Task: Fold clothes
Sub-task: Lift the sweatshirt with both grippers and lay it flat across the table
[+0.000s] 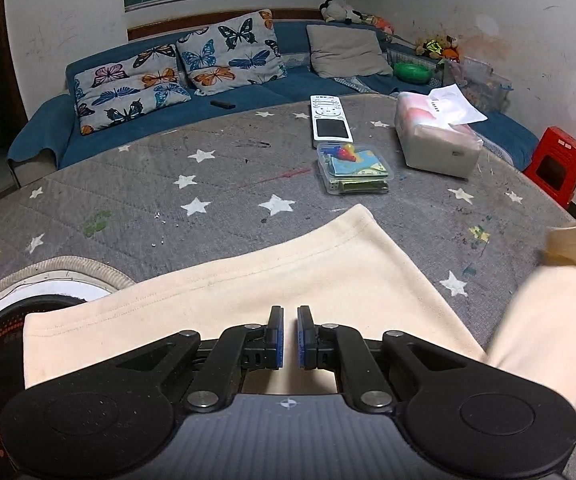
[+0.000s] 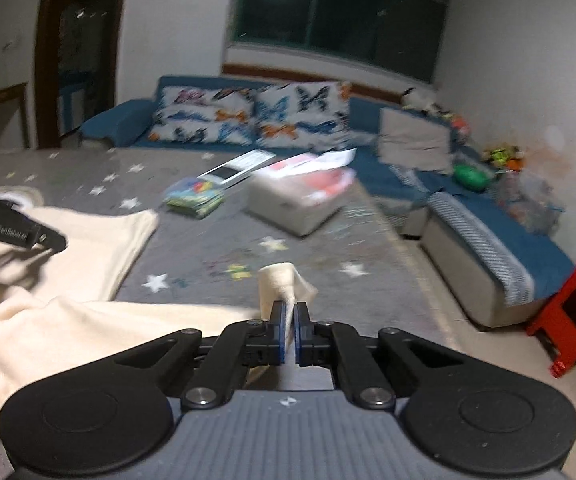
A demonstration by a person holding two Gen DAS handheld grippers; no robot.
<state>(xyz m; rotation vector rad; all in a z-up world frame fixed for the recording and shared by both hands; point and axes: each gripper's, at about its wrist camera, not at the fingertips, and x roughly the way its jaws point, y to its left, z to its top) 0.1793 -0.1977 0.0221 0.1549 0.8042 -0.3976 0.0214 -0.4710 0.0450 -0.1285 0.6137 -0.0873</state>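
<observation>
Bare star-print table [image 1: 136, 184] open from 9 to 12 o'clock of the left claw [image 1: 290, 312], remote [image 1: 329, 120], plastic toy box [image 1: 352, 168] and tissue box [image 1: 436, 140] clustered at 1 o'clock, cream garment [image 1: 288, 276] just ahead.
</observation>
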